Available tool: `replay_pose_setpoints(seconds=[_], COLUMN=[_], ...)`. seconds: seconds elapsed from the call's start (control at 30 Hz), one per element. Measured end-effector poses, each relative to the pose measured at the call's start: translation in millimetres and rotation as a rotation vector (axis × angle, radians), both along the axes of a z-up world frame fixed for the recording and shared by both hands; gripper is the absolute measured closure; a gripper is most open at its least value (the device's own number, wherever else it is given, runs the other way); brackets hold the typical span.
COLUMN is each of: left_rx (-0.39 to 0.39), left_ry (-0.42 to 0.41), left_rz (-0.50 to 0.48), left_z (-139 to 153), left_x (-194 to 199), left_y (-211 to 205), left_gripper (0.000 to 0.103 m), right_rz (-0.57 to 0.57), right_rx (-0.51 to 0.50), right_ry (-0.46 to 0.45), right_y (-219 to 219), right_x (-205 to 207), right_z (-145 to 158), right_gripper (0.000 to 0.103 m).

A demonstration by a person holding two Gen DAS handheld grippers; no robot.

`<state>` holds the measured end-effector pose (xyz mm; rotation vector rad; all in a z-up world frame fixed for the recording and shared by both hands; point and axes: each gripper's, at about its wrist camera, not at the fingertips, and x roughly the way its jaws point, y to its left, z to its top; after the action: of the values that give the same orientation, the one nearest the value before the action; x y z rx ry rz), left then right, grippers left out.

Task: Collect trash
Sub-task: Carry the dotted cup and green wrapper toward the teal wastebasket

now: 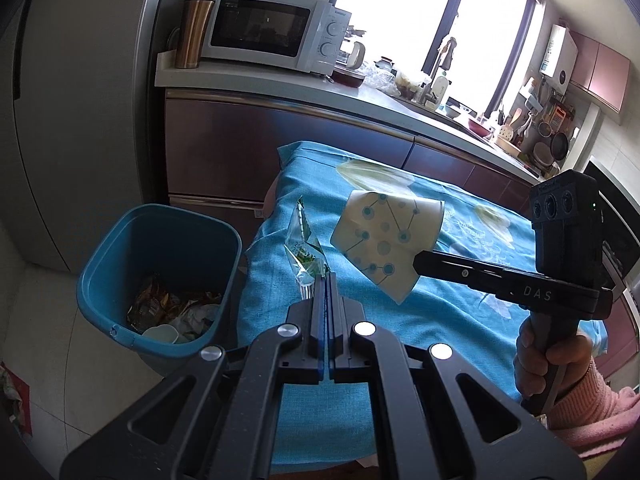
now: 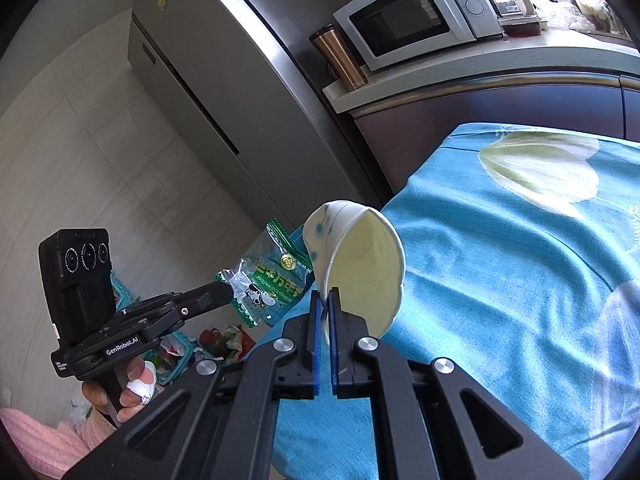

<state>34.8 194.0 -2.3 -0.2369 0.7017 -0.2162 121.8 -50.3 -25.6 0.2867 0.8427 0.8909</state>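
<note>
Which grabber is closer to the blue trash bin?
Left. The left gripper, pinching the snack wrapper, sits just beside the blue trash bin, near its rim. The right gripper, pinching the paper cup, is farther off, over the blue tablecloth.

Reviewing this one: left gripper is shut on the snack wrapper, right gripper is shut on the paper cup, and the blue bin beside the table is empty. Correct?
Not quite: the bin is not empty. The left wrist view shows wrappers, crumpled paper and a small white cup at its bottom. The rest holds: the left gripper is shut on the wrapper, and the right gripper is shut on the paper cup.
</note>
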Motion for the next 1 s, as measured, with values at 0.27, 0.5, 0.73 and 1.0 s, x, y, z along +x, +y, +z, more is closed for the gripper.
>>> replay_pose_setpoints(seconds=[0.27, 0.5, 0.73, 1.0], left_rx=[0.006, 0.016, 0.020, 0.024], left_ry=[-0.002, -0.007, -0.006, -0.006], left_rz=[0.022, 0.039, 0.055, 0.074], left_z=[0.9, 2.0, 1.6, 1.8], left_x=[-2.1, -1.9, -2.5, -3.3], left_y=[10.0, 17.1, 22.1, 28.7], left_gripper=[0.102, 0.102, 0.102, 0.102], right_rz=[0.019, 0.034, 0.048, 0.065], right_rx=[0.002, -0.002, -0.005, -0.014], right_ry=[0.003, 0.006, 0.003, -0.002], right_y=[9.7, 20.1, 28.8, 38.8], right_x=[2.5, 4.6, 7.3, 6.9], right_z=[-2.5, -3.2, -1.7, -2.0], right_gripper=[0.100, 0.100, 0.100, 0.100])
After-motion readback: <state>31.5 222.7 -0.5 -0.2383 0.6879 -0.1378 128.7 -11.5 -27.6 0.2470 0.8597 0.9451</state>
